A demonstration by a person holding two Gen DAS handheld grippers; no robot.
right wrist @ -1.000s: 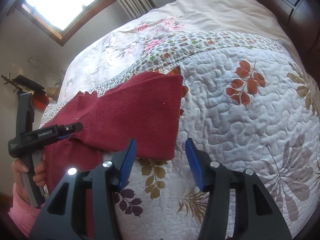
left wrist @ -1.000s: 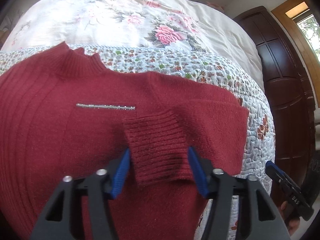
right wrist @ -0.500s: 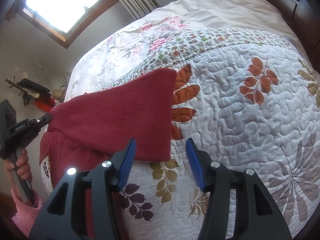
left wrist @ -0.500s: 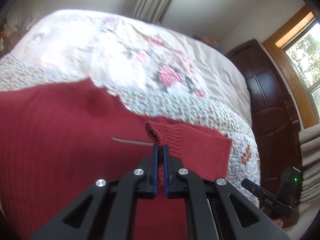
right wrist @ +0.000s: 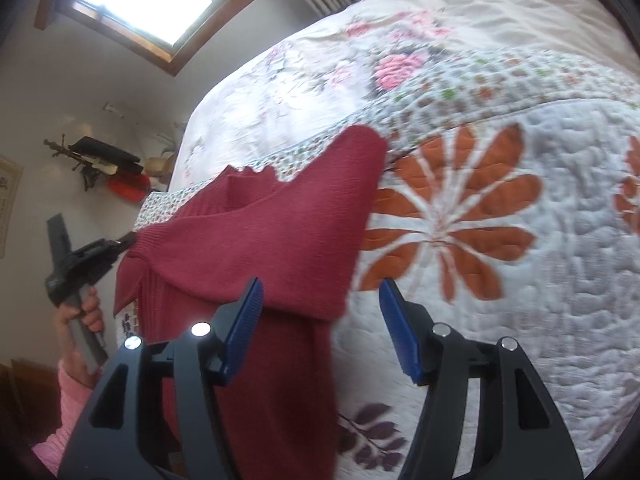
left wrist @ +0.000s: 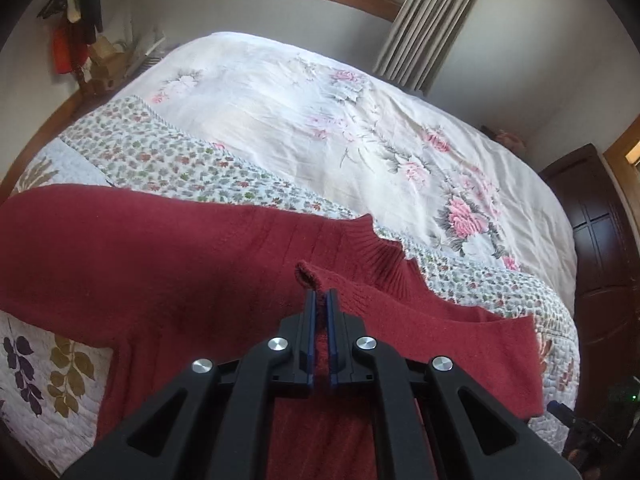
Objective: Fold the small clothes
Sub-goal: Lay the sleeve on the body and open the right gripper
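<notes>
A dark red knitted sweater (left wrist: 168, 264) lies spread on the quilted bedspread (left wrist: 152, 152), its ribbed collar (left wrist: 380, 252) toward the far side. My left gripper (left wrist: 320, 300) is shut on the ribbed sleeve cuff (left wrist: 308, 274) and holds it lifted above the sweater's chest. In the right wrist view the sweater (right wrist: 280, 240) shows with the lifted sleeve stretched toward the left gripper (right wrist: 124, 242), held by a hand in a pink sleeve. My right gripper (right wrist: 320, 300) hangs open over the folded sleeve's lower edge, with nothing between its fingers.
The bed carries a pale floral duvet (left wrist: 360, 120) beyond the quilt. A dark wooden wardrobe (left wrist: 600, 260) stands to the right, a curtain (left wrist: 424, 20) and window behind. Bags hang on a wall rack (left wrist: 72, 32) at far left. Bare quilt (right wrist: 520, 240) lies right of the sweater.
My left gripper closed on the sleeve cuff and lifted it, drawing the sleeve leftward across the sweater. The right gripper moved closer to the sweater's edge and stayed open.
</notes>
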